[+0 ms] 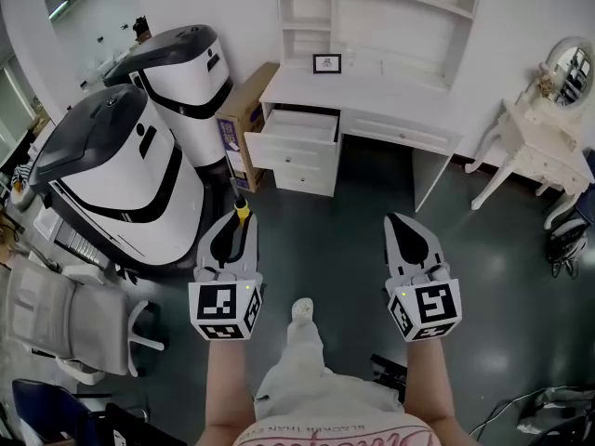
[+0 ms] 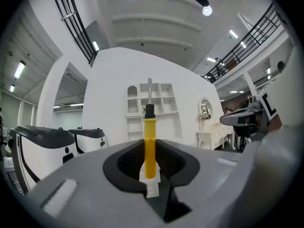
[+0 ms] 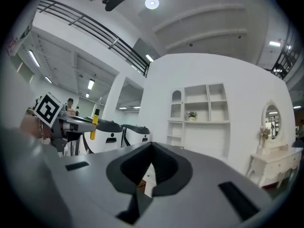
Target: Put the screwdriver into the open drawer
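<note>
The left tongs are closed narrow on the yellow handle of the screwdriver, which stands roughly upright with its shaft pointing up. It is pinched low on the handle, so most of its length sits above the pads. The right tongs look closed and carry nothing, though the right gripper view leaves a sliver between the pads that I cannot read for sure.

The open drawer is well ahead across the floor, pulled out from the white counter.

- **Pivot in the grip:** with the hold so low, a jolt while walking up could let the tool swing or slide out short of the drawer.
- **Obstacles:** a cardboard box stands just left of the drawer, and 2 large white machines stand further left. Drifting that way risks a knock.
- **Release:** the tool is upright, so it could catch the drawer's front edge or the counter's overhang unless it is laid flat first. Letting go from high above the drawer may make it bounce out.
</note>
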